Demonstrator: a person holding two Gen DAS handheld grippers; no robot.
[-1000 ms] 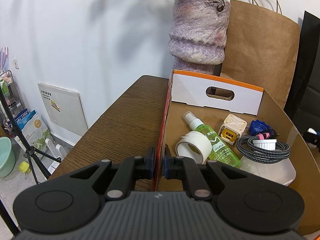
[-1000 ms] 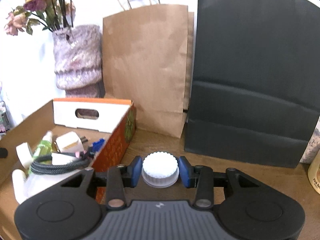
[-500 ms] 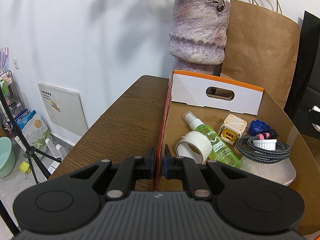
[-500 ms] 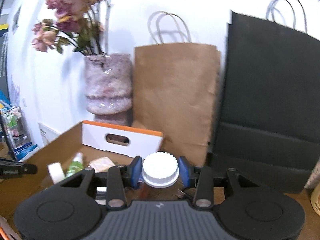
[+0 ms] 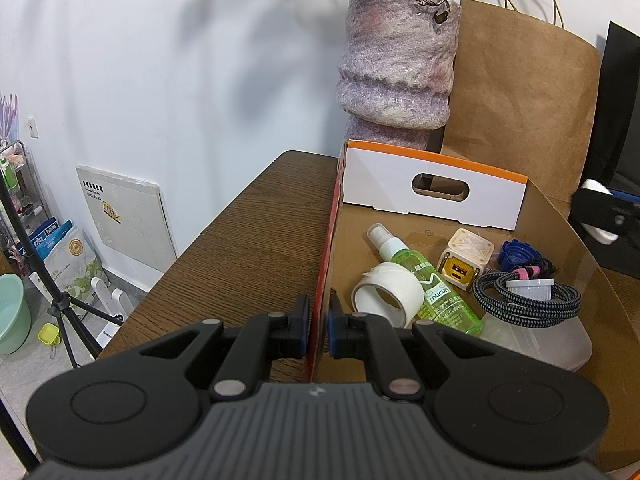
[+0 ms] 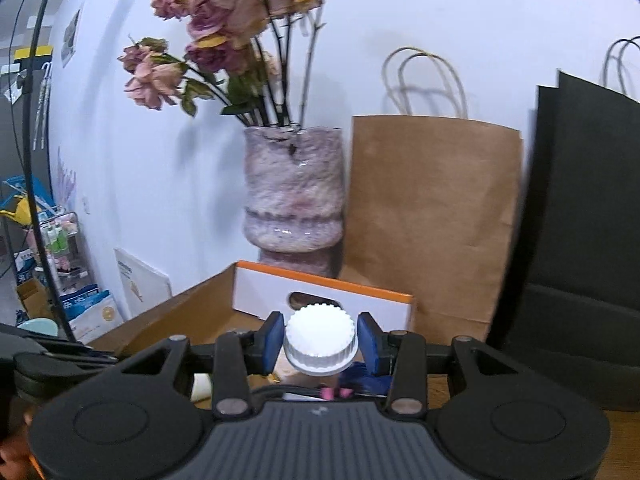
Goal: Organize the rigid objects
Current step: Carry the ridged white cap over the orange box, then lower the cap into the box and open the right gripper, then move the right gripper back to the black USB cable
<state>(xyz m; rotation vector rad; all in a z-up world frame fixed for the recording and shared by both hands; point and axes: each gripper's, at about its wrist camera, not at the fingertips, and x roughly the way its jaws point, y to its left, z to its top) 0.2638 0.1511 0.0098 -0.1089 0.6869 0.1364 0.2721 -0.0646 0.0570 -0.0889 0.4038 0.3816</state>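
Note:
My left gripper [image 5: 318, 326] is shut on the near left wall of the cardboard box [image 5: 325, 264], which stands on the wooden table [image 5: 256, 240]. Inside the box lie a white tape roll [image 5: 387, 293], a green spray bottle [image 5: 426, 282], a cube-shaped plug [image 5: 466, 258], a braided cable coil [image 5: 526, 300] and blue pieces [image 5: 518, 252]. My right gripper [image 6: 320, 344] is shut on a white ridged bottle cap [image 6: 320, 342] and holds it above the box's right side. It also shows at the right edge of the left wrist view [image 5: 600, 212].
A purple-grey vase [image 6: 294, 196] with dried roses stands behind the box. A brown paper bag [image 6: 432, 216] and a black paper bag [image 6: 580, 220] stand to its right against the wall. The table's left edge [image 5: 208, 236] drops to the floor.
My right gripper has risen and swung left with the white cap, from table level beside the box to above the box. The left gripper has not moved.

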